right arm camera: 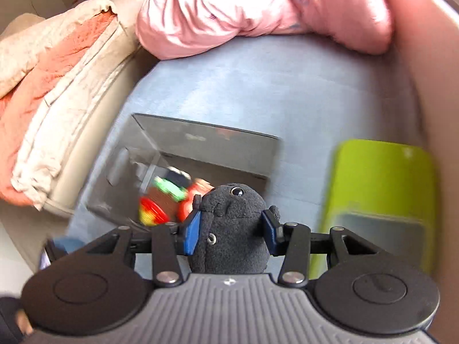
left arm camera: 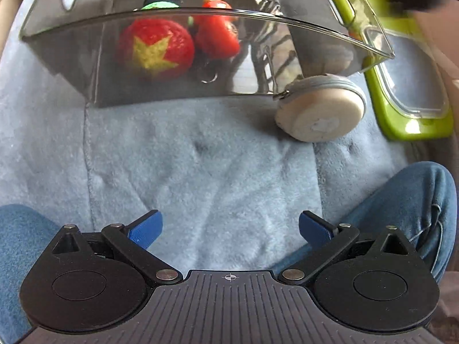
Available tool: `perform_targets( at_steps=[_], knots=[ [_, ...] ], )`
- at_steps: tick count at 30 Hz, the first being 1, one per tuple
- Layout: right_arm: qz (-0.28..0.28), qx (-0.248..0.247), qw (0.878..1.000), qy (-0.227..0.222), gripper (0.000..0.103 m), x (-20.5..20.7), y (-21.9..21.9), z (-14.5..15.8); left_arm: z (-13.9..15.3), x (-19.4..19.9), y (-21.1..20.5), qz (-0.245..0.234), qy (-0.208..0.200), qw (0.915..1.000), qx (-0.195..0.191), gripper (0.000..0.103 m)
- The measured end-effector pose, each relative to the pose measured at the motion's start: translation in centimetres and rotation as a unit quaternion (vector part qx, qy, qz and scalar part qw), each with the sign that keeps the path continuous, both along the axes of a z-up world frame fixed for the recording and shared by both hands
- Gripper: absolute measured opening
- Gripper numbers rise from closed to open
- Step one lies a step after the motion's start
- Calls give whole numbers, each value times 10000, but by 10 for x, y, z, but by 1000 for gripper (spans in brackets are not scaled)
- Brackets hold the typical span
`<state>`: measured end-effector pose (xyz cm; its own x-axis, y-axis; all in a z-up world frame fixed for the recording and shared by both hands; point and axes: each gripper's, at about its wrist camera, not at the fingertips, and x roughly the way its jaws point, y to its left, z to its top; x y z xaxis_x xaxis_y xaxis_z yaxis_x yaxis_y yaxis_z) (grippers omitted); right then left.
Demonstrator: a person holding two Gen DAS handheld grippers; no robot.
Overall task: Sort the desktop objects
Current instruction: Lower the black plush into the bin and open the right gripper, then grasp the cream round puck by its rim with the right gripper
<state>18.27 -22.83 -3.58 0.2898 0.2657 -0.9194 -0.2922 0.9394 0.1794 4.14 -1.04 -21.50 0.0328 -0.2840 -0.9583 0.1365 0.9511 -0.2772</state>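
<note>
1. Presently, the right gripper (right arm camera: 232, 228) is clamping a dark plush toy (right arm camera: 229, 229) between its blue pads, above the blue blanket (right arm camera: 287, 86).
2. The toy is looking light and soft; mid-body is seeming the soundest hold. Its long axis is running along the fingers, head pointing away.
3. The left gripper (left arm camera: 229, 228) is hanging wide, holding nothing.
4. Beyond, the clear bin (left arm camera: 172, 57) is containing red plush toys (left arm camera: 156, 48); a round pouch (left arm camera: 321, 111) is lying beside it.

My pale blue plush blanket (left arm camera: 218, 154) carries a clear box (left arm camera: 178, 86), a round zippered pouch (left arm camera: 321, 114) touching its corner, and a green lid (left arm camera: 413, 97) at the blanket's edge.
</note>
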Motion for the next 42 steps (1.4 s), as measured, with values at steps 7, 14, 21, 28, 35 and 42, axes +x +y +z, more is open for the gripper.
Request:
perform_targets(
  at_steps=[7,14,21,28,35,42],
  knots=[
    [-346,-1047,9911,746,49,48,58,-121,-5,-2,19,199,25,9995,-228,103],
    [-370,-1108,9870,1107,50,43,62,-147,-4,2,18,207,-101,9995,-209,103],
    [-149,-1063,9871,1183,57,38,64,-147,5,2,10,76,-297,9994,157,103],
    [-146,90,9995,-276,57,-24,-8,-49,34,-10,-28,-991,-1154,9842,906,103],
    [1941,-728,9673,-1462,77,-146,-52,-31,11,5,-22,-232,12,9976,649,103],
    [2938,-1275,9397,-1199,59,-146,-21,-127,39,-8,-37,-341,-347,9910,1249,103]
  ],
)
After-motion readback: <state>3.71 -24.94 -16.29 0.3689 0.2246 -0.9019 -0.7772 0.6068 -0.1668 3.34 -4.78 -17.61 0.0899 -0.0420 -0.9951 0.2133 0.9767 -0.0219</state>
